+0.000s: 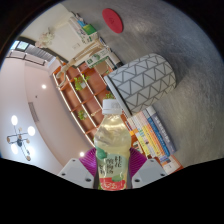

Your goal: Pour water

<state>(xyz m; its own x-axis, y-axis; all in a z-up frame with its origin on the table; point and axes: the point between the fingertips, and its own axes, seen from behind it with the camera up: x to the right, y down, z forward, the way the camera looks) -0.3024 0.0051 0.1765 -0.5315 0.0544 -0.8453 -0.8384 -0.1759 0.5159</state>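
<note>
The tool (112, 168) has its two pink-padded fingers (90, 160) closed against the sides of a clear plastic bottle of pale yellow-green liquid (113, 145), white-capped and green-labelled, which stands upright between them at 6 o'clock. Just beyond, toward 3 o'clock, lies a row of colourful books (152, 130). Farther, at 1 o'clock, sits a white basket with a dark lattice pattern (141, 80). At 10 o'clock stands a wooden shelf unit with green items (82, 90). Farthest, near 12 o'clock, a round red disc (113, 20) rests on the grey speckled floor (185, 110).
</note>
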